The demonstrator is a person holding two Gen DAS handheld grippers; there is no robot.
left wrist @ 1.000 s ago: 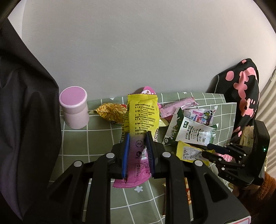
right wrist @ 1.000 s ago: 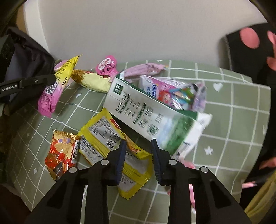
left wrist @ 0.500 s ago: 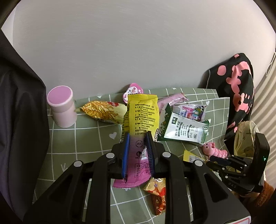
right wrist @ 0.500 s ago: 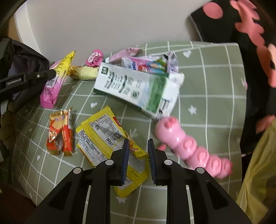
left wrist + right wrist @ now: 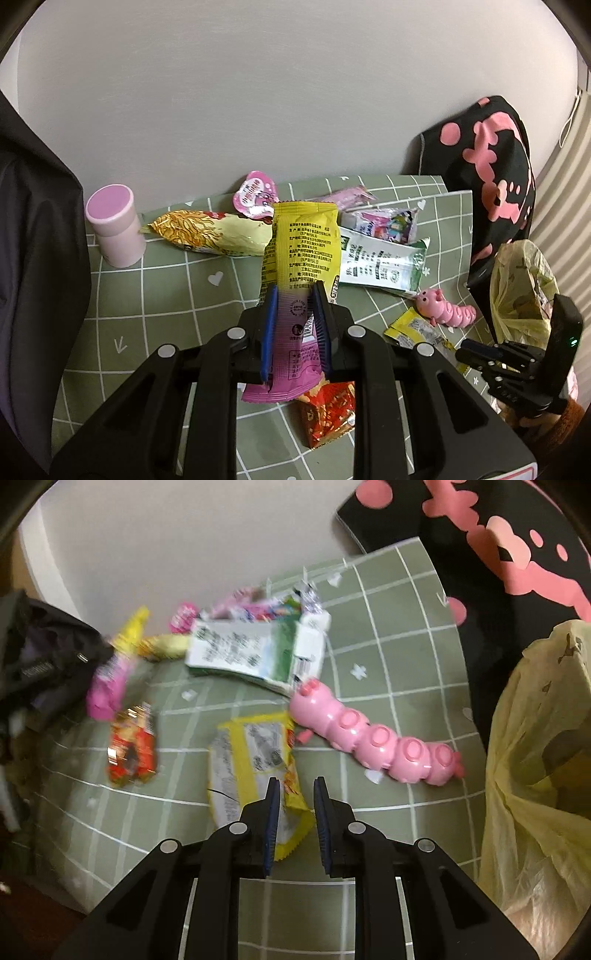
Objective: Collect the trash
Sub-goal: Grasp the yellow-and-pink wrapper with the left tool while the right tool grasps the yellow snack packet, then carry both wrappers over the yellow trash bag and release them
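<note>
My left gripper (image 5: 294, 295) is shut on a yellow and pink snack wrapper (image 5: 301, 254) and holds it above the green checked tablecloth (image 5: 155, 291). The wrapper also shows, blurred, in the right wrist view (image 5: 118, 664). My right gripper (image 5: 294, 788) is shut on the corner of a yellow sachet (image 5: 255, 764), also seen in the left wrist view (image 5: 413, 326). A yellow trash bag (image 5: 535, 746) stands open at the right, also in the left wrist view (image 5: 521, 291). The right gripper shows there too (image 5: 480, 352).
On the cloth lie a red wrapper (image 5: 131, 746), a green and white pack (image 5: 255, 653), a pink caterpillar toy (image 5: 373, 738), a noodle snack bag (image 5: 207, 232), a pink lid (image 5: 255, 194) and a pink jar (image 5: 112, 225). A black and pink bag (image 5: 487, 162) stands behind.
Both grippers have pulled back and swung right. The right gripper has carried the yellow sachet toward the trash bag, which now fills its right side. The left still holds its wrapper.
</note>
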